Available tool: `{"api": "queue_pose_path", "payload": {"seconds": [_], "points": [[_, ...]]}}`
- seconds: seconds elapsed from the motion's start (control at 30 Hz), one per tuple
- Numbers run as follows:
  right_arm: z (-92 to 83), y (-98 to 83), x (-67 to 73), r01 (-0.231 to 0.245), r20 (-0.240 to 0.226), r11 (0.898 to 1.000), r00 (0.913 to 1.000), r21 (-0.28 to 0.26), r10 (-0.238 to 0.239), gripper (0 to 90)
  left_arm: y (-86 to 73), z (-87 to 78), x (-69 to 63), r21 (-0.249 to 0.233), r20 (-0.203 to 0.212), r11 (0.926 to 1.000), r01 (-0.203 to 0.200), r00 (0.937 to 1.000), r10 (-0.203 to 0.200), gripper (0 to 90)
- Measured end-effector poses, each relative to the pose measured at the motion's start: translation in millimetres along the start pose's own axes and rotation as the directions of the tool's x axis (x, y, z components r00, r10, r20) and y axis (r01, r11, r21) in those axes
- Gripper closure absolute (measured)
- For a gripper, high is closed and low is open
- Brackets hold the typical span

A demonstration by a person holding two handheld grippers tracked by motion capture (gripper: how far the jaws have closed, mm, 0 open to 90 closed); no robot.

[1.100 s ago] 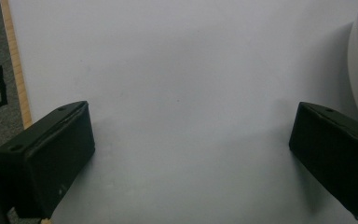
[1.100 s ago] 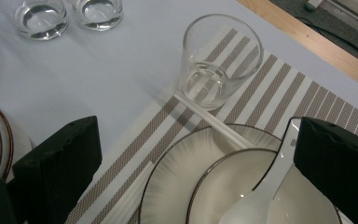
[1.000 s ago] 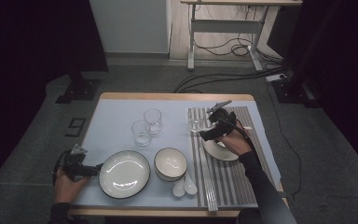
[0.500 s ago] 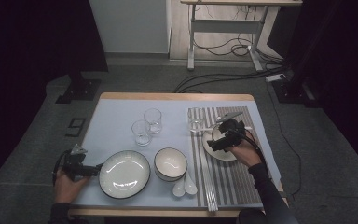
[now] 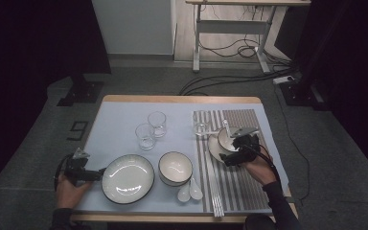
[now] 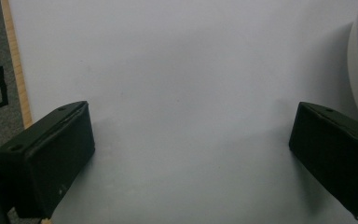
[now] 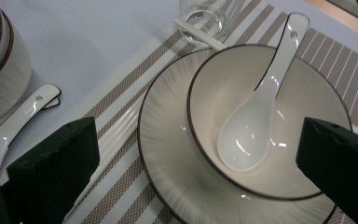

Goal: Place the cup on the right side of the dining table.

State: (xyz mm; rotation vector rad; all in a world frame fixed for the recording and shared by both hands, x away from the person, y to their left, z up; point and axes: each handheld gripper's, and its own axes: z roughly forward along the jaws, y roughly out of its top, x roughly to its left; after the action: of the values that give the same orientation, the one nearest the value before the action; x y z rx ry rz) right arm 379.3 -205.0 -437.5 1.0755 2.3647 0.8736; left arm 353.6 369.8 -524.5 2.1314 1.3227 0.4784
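White spoon (image 7: 256, 116) lying in bowl (image 7: 270, 177) on plate (image 7: 163, 154) atop striped mat (image 5: 249, 182), handle pointing away from R gripper (image 7: 200, 158), jaws wide apart straddling bowl; L gripper (image 6: 191, 158) jaws also apart, idle by big plate (image 5: 127, 178), far off.

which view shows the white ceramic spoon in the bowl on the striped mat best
The right gripper view: the white ceramic spoon lies large and sharp inside the small dark-rimmed bowl, handle on the rim. The high view shows it tiny, beside the right tongs.
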Motion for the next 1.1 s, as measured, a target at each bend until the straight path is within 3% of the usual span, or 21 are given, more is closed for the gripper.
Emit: {"api": "queue_pose_path", "payload": {"seconds": [0.5,1.1], "points": [[-7.1,-41.0,0.1,-0.041,0.025,0.999,0.9988,-0.013,0.042,0.0,0.0,0.0,-0.3,-0.002,0.0,1.0,0.002,1.0,-0.002,0.0],[1.5,-101.1,-2.0,-0.151,0.051,0.989,0.9873,0.003,0.151,0.0,-0.1,0.0,-0.5,-0.003,-0.002,1.0,0.001,1.0,-0.001,0.0]]}}
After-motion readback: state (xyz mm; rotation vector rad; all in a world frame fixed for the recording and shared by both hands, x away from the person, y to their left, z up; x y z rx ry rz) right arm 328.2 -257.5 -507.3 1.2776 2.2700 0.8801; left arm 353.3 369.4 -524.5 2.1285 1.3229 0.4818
